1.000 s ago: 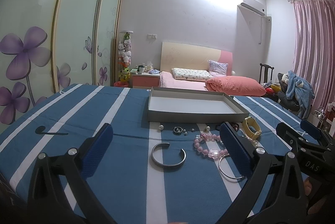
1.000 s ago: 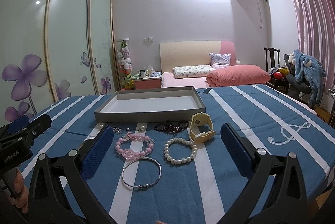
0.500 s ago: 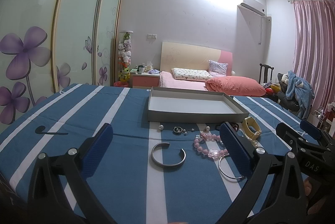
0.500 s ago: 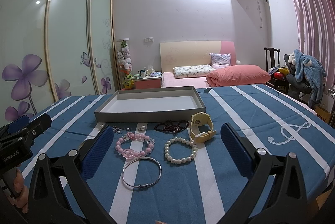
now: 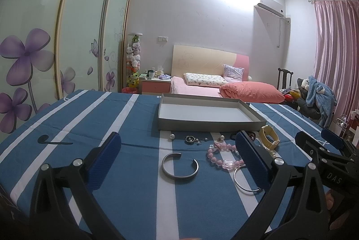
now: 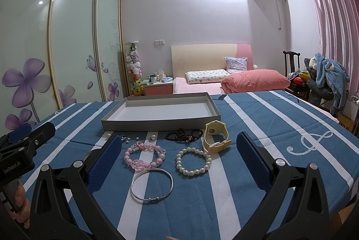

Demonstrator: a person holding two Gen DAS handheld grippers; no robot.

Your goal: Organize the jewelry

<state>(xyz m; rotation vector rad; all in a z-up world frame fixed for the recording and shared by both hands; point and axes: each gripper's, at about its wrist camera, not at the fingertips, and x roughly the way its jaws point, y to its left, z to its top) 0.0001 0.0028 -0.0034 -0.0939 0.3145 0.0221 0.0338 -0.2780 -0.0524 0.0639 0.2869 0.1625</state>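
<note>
**Jewelry laid out before the grey tray**

We are holding the left hand-held gripper low over the blue striped tabletop, its blue pads spread wide apart and gripping nothing. Between its fingers we are seeing the open silver cuff lying flat on a white stripe. We are holding the right hand-held gripper beside it, jaws likewise spread wide with nothing between the pads. In its view the pink bead bracelet, the thin silver bangle and the pearl bracelet are lying between the fingers, with the bangle nearest us. The yellow watch is resting just beyond the pearls, next to a dark bead strand. Small pearl earrings are sitting scattered close to the tray's front wall. The shallow grey tray is standing behind all the jewelry, and we are seeing only its white floor inside.
</note>
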